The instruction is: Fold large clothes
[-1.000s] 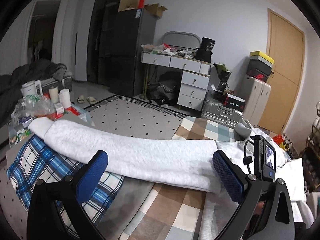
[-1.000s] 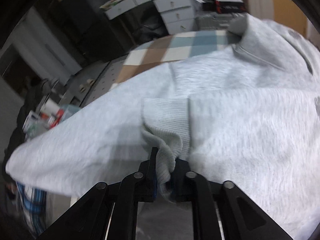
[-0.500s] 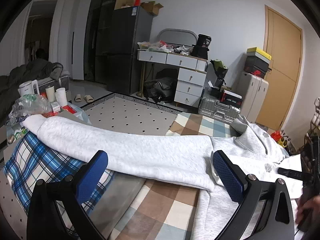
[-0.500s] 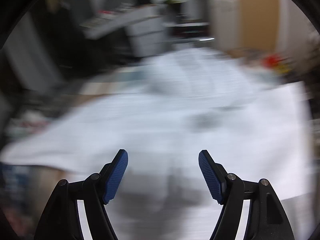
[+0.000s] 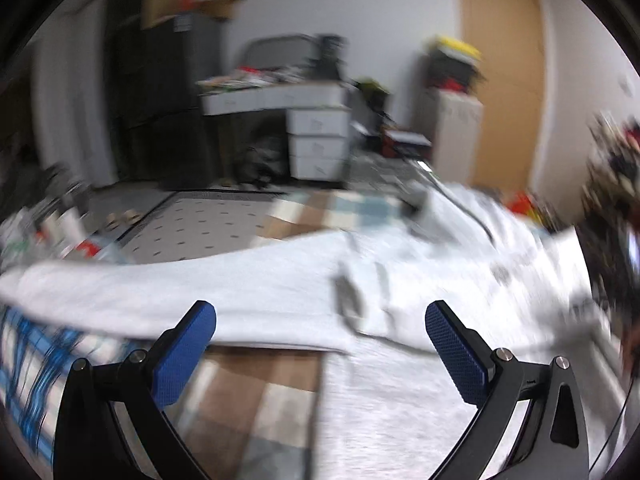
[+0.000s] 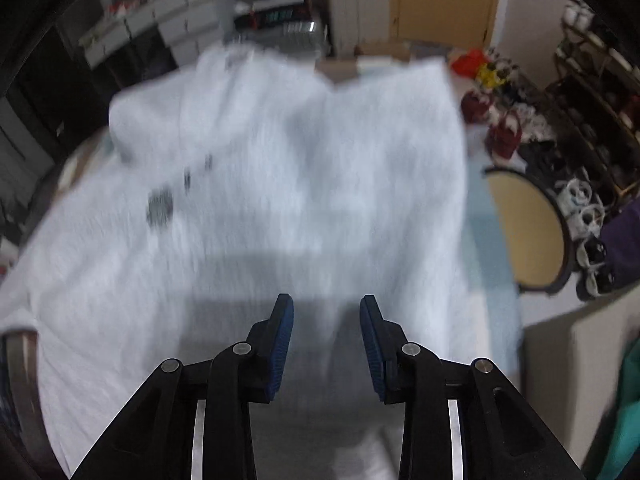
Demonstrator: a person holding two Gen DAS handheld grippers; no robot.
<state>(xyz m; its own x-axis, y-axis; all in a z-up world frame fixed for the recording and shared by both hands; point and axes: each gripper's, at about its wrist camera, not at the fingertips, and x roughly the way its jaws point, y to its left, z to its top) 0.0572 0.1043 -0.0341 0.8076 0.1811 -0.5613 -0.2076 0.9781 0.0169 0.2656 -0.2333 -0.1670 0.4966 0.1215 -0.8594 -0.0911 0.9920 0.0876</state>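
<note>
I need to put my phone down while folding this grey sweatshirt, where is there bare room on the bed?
Bare patches: the checked blanket below the stretched sleeve, and the strip beyond it near the collar. The sweatshirt covers the rest. The clutter past the sleeve's end is crowded.

The pale grey garment (image 6: 280,168) covers most of the surface ahead of the right tongs (image 6: 326,312), whose jaws have just been closing with nothing between them, and the air above the cloth is unobstructed. To the right, the round stool (image 6: 528,232) and the shoe rack (image 6: 592,104) stand close beside the surface and narrow the passage. Ahead of the left tongs (image 5: 320,316), the long sleeve (image 5: 180,292) lies crosswise, with a cluster of bottles and packets (image 5: 60,220) crowding the far left edge.
</note>
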